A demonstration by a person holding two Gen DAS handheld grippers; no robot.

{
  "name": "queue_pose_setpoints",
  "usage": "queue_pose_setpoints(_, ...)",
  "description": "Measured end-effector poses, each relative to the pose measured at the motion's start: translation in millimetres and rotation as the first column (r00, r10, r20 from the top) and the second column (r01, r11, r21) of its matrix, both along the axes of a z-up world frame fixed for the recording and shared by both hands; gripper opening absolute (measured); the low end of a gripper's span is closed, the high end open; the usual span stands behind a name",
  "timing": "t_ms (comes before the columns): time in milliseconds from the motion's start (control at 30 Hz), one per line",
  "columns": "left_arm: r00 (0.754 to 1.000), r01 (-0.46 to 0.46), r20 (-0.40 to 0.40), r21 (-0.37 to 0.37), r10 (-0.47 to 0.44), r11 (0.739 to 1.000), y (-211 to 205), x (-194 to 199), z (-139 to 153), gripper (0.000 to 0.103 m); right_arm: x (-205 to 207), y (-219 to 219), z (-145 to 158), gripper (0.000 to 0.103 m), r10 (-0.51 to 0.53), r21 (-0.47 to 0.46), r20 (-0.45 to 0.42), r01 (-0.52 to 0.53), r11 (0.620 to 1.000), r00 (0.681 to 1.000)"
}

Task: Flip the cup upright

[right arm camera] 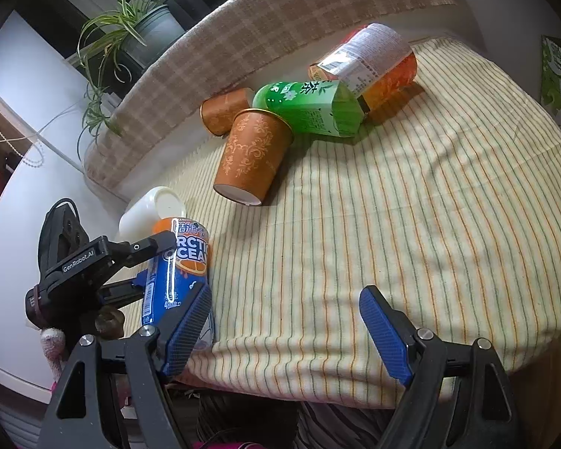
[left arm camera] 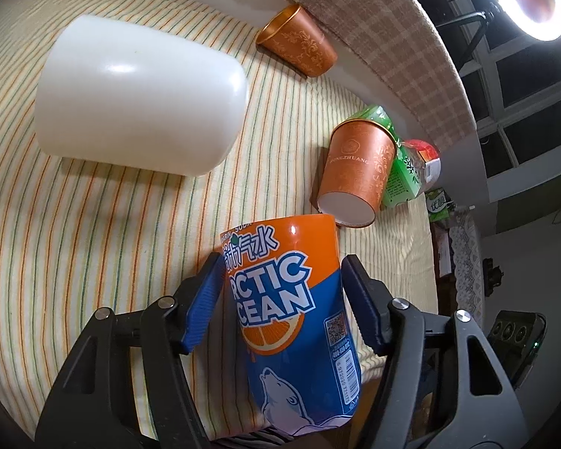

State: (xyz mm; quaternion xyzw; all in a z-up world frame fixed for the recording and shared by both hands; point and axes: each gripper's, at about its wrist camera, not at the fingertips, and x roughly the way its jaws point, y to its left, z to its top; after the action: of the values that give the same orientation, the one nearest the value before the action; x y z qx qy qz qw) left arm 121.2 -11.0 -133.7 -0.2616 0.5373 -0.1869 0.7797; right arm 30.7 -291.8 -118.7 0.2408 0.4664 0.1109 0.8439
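My left gripper (left arm camera: 280,288) is shut on an orange-and-blue "Arctic Ocean" cup (left arm camera: 295,318), pads on both sides, holding it upright over the near edge of the striped cloth. It also shows in the right wrist view (right arm camera: 179,265) at the left, with the left gripper (right arm camera: 157,262) around it. A brown patterned paper cup (left arm camera: 355,176) lies on its side, white base toward me; in the right wrist view (right arm camera: 250,157) it leans on a green carton. A second brown cup (left arm camera: 299,45) lies on its side farther back. My right gripper (right arm camera: 284,321) is open and empty above the cloth's front edge.
A large white cup (left arm camera: 138,97) lies on its side at the left. A green tea carton (right arm camera: 310,108) and an orange-labelled bottle (right arm camera: 370,63) lie behind the brown cup. The striped cloth (right arm camera: 411,224) covers the table; a checked cushion (right arm camera: 280,18) runs along the back.
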Motion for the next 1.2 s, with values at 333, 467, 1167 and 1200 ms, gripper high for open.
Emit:
queue_pose_setpoints(333,0.993,0.019,0.115,0.092,-0.029,0.996,-13.4,-11.0,24.8,0.065,0.9,-3.9,1.2,0.084,-0.015,0.004,0.003,0.015,1.000,1.000)
queue_pose_setpoints(467,0.988,0.014,0.154,0.117,-0.032,0.993,-15.3,-15.2,33.8,0.065,1.2,-6.1,1.6,0.084,-0.024,0.005,0.003,0.024,1.000,1.000)
queue_pose_setpoints(1167,0.908,-0.084,0.412,0.357,-0.076,0.930,-34.2,-33.5,78.4,0.064,3.1,-8.0,4.9,0.084,-0.035,0.004,0.015,0.035,0.999,0.999)
queue_pose_setpoints(1200,0.906,-0.084,0.415,0.363,-0.080,0.928,-34.5,-34.6,78.7,0.064,3.3,-8.2,4.6,0.084,-0.036,0.005,0.015,0.036,0.999,0.999)
